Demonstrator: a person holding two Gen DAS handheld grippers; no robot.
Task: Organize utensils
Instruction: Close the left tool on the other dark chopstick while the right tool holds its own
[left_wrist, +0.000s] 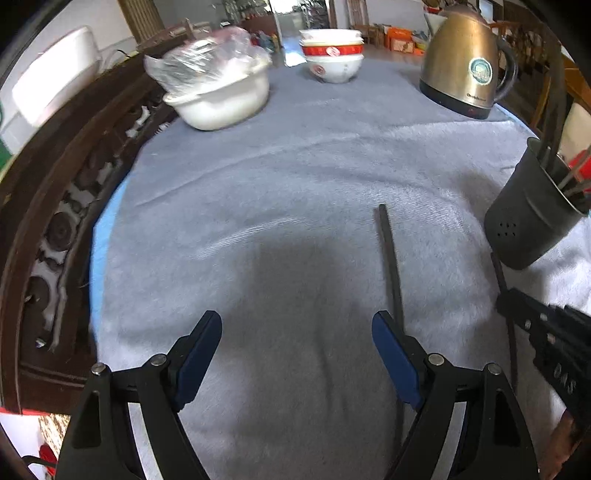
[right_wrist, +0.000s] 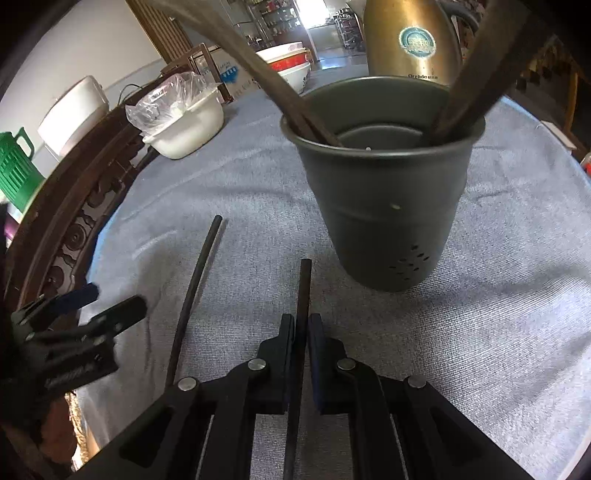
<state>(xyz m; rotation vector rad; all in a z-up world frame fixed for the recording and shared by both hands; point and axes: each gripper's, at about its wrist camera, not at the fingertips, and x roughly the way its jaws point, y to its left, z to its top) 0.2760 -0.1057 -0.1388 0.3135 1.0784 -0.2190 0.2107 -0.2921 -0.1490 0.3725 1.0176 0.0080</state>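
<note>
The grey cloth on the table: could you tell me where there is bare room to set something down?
The widest bare stretch of grey cloth lies between the white basin, stacked bowls, kettle and left gripper. It is crowded by the utensil cup, where the right gripper clamps one chopstick beside a loose chopstick.

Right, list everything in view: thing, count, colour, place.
cloth: one, grey-blue, covering the table
holder: one, dark grey, upright on cloth, dark utensils inside
loose chopstick: one, dark, lying on cloth left of holder
held chopstick: one, dark, between right jaws
kettle: one, gold, far right
bowl stack: one, white and red, far middle
basin: one, white, plastic bag inside, far left
left gripper: black, jaws open, empty
right gripper: black, jaws shut on held chopstick
</note>
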